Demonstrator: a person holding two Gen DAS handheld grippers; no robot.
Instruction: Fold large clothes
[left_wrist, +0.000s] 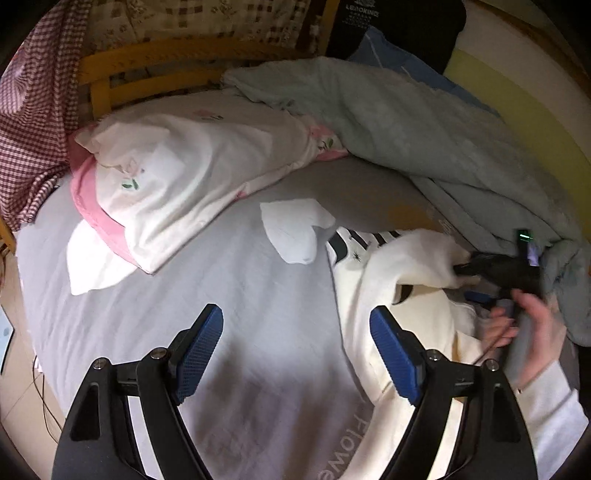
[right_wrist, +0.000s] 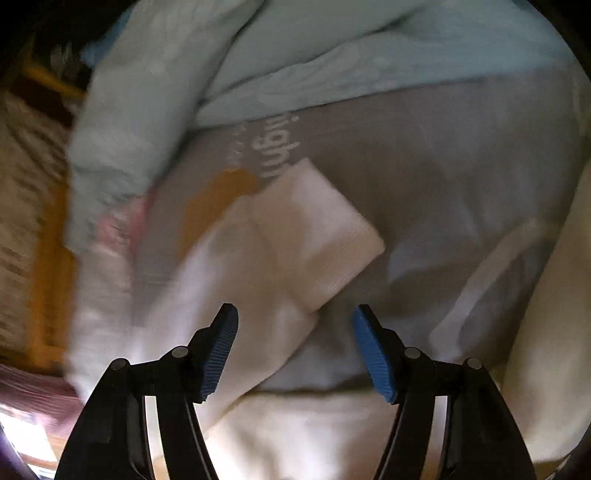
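Left gripper (left_wrist: 295, 328) spread, empty above grey sheet (left_wrist: 240, 332); right gripper (right_wrist: 295, 332) parted, empty, cream sweater's cuff (right_wrist: 325, 236) just ahead.

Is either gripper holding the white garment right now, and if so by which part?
Nothing is held. The left gripper and the right gripper both have open jaws above the white garment.

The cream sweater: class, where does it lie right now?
In the left wrist view, the sweater lies on the grey sheet at right, beside the blue blanket.
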